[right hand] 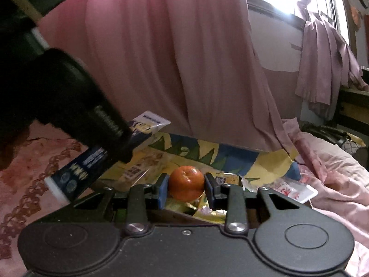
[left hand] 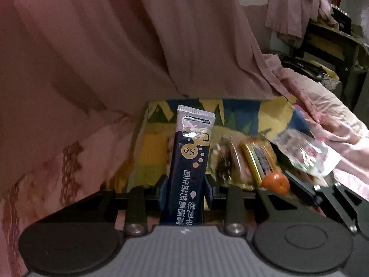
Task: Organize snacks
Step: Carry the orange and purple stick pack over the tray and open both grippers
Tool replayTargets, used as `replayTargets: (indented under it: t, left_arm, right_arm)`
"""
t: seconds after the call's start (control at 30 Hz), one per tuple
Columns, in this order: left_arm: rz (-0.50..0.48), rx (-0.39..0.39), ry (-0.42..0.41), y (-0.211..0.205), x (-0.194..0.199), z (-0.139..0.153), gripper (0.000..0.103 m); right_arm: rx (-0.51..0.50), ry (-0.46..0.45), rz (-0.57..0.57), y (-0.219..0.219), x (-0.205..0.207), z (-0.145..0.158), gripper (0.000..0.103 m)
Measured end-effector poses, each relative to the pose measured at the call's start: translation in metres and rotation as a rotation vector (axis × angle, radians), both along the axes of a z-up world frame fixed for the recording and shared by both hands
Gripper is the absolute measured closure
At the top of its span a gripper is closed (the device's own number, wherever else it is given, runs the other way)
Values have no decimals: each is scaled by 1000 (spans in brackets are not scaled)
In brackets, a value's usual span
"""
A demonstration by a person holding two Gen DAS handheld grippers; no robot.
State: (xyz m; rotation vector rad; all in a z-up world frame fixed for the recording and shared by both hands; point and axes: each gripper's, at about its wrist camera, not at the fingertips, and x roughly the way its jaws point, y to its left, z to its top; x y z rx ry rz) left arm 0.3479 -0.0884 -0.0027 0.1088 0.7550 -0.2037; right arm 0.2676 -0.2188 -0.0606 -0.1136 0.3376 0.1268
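My left gripper (left hand: 186, 189) is shut on a dark blue stick sachet (left hand: 191, 157) with a silver top, held upright above a colourful yellow-and-blue box (left hand: 274, 113). The sachet also shows in the right wrist view (right hand: 92, 161), under the left gripper's black body. My right gripper (right hand: 186, 188) is shut on an orange mandarin (right hand: 186, 185), just over the box (right hand: 265, 161). The mandarin (left hand: 275, 182) and right gripper fingers (left hand: 299, 187) show at the lower right of the left wrist view. Several wrapped snacks (left hand: 253, 159) lie in the box, blurred.
A clear packet with red print (left hand: 306, 152) rests on the box's right edge; it also shows in the right wrist view (right hand: 293, 190). Pink curtain (right hand: 184, 57) hangs behind. Pink bedding (right hand: 334, 173) lies right and patterned pink cloth (right hand: 34, 161) left. A dark shelf (left hand: 334, 46) stands far right.
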Motion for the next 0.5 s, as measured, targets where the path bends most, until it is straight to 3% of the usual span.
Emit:
replayTargets:
  t: [0.5]
  left_arm:
    - [14,23,-1,-31,80,-32,67]
  right_arm:
    - [39,60,-51,-18,49,-23,67]
